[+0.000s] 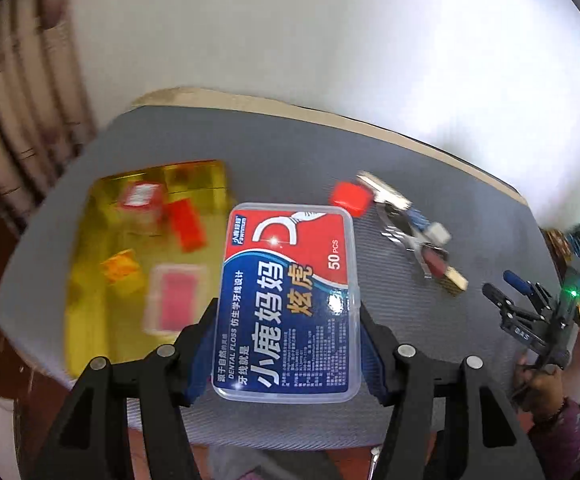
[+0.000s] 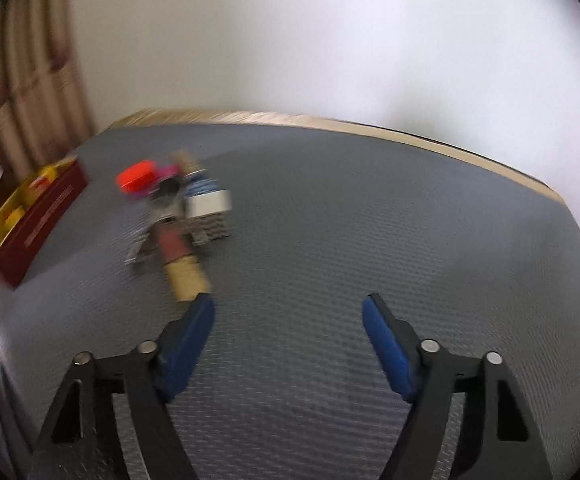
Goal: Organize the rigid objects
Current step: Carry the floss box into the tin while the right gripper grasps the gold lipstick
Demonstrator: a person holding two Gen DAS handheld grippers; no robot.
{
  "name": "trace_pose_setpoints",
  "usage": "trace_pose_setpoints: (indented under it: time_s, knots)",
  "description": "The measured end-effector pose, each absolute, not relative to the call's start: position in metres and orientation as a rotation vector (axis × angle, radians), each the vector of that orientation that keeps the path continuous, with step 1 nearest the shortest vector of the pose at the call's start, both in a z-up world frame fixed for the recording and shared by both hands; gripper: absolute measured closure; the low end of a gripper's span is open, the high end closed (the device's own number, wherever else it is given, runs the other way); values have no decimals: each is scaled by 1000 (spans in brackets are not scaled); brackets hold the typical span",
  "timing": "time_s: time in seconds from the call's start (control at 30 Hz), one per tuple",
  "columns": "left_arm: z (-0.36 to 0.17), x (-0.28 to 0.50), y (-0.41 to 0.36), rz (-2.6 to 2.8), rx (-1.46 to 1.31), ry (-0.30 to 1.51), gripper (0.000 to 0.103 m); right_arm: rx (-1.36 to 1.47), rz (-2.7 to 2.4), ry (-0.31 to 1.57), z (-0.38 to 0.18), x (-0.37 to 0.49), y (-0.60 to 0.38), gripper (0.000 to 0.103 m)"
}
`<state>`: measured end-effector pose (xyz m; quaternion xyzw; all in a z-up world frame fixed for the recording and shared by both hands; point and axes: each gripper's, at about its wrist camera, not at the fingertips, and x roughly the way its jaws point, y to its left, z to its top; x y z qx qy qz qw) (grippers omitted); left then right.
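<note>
- Floss box (image 1: 288,300): clear plastic, red and blue label, "50 PCS" readable. Held off the mat, pinched at its two long sides by the left gripper (image 1: 288,344); blue pads (image 1: 204,344) press flat against the plastic.
- The box hangs between the yellow tray and the loose pile, above the grey mat (image 1: 282,160).
- Yellow tray (image 1: 90,320): left of the box on the mat, blurred. Inside it a second clear box with a red label (image 1: 174,304), a flat red piece (image 1: 186,228), a small orange-yellow block (image 1: 120,266) and a red-and-white pack (image 1: 140,196).
- Loose pile right of the box: red block (image 1: 349,196), metal clip pieces (image 1: 393,216), small white block (image 1: 437,234), a red-and-tan stick (image 1: 447,276). All lie on the mat, close together; which ones touch is unclear.
- Right gripper (image 2: 288,320): jaws spread, nothing between them, only mat beneath. Its left pad (image 2: 194,332) sits just beside the tan end of the stick (image 2: 188,276).
- A hand (image 1: 537,384) holds the right gripper at the mat's right edge.
</note>
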<state>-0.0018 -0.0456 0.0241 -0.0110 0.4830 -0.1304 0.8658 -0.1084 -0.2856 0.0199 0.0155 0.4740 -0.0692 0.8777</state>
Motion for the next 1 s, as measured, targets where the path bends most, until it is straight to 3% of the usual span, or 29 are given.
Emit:
trace_pose_setpoints:
  time_s: [0.13, 0.33, 0.43, 0.5, 0.63, 0.7, 1.0]
  knots:
    - [23, -3, -10, -199, -53, 1016, 41, -64, -45, 1030, 18, -86, -257, 44]
    - [12, -4, 24, -144, -100, 1044, 41, -115, 26, 1127, 2, -52, -244, 45]
    - [5, 0, 26, -131, -104, 1054, 41, -137, 44, 1182, -9, -43, -241, 50]
    - [2, 3, 29, -119, -105, 1060, 41, -125, 72, 1216, -16, -37, -240, 66]
    - [-5, 10, 35, -104, -108, 1074, 41, -139, 84, 1253, -21, -30, -232, 74]
    - [-9, 12, 38, -102, -108, 1084, 41, -155, 88, 1266, -21, -28, -227, 84]
    - [-24, 21, 48, -85, -127, 1120, 41, -66, 73, 1254, -13, -55, -225, 85]
